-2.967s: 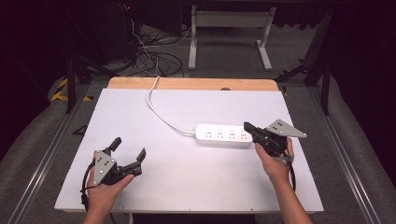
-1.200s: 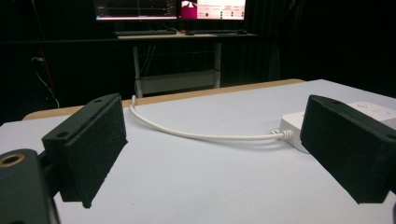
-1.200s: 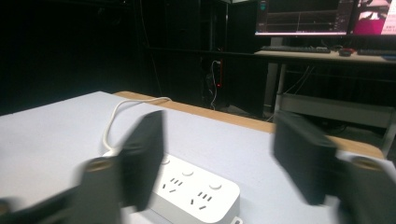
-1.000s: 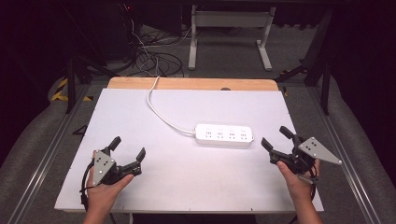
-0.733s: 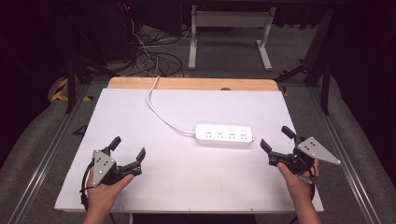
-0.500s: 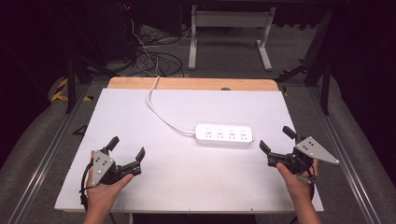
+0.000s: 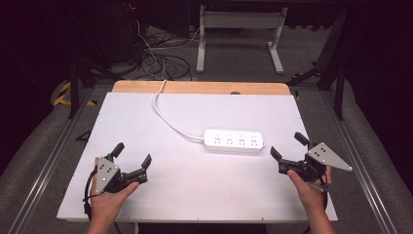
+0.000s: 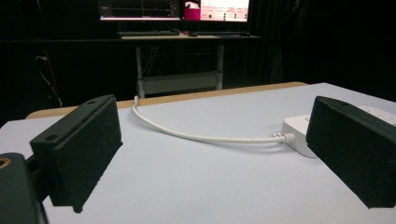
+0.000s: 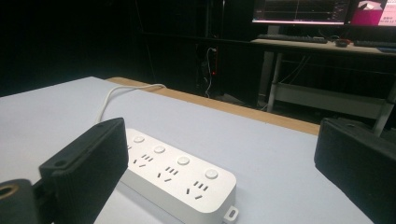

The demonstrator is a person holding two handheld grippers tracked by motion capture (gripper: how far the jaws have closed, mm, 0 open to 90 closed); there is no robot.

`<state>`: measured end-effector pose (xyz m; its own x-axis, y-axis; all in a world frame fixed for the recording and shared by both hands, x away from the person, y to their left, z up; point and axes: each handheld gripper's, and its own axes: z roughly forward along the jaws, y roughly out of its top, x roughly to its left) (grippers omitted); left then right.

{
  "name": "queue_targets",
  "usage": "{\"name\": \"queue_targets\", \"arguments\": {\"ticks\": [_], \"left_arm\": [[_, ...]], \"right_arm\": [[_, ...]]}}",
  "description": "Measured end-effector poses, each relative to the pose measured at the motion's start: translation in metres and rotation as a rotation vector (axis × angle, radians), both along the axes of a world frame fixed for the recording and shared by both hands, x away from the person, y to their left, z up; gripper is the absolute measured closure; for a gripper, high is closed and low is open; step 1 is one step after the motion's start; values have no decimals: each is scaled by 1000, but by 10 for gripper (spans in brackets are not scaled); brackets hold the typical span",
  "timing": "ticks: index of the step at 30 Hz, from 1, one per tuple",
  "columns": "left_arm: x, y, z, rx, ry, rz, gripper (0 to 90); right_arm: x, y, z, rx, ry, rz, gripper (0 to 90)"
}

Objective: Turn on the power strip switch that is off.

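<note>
Right tongs [image 7: 287,146] withdrawn from one power strip [image 7: 234,141]; both tongs, left tongs [image 7: 131,153] included, apart.

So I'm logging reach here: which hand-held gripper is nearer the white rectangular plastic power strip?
Right. The right hand-held gripper sits just off the white rectangular plastic power strip at its cable-free end; the left hand-held gripper lies well off, nearer the table's front-left corner.

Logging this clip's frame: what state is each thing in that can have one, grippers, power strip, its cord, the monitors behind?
Left gripper: open, empty, low over the table.
Right gripper: open, empty, beside the strip's end.
Power strip: flat, sockets up, nothing plugged in.
Cord: attached, slack, running off the far edge.
Monitors: lit.
</note>
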<state>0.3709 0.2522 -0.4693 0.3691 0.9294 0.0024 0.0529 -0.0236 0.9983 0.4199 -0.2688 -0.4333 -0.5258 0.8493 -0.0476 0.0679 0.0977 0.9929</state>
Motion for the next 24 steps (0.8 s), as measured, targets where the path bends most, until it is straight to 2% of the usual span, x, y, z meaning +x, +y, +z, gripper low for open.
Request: {"name": "queue_targets", "arguments": {"ticks": [24], "left_arm": [[-1, 0, 0, 0, -3, -1, 45]], "right_arm": [[0, -1, -1, -15, 15, -14, 64]]}}
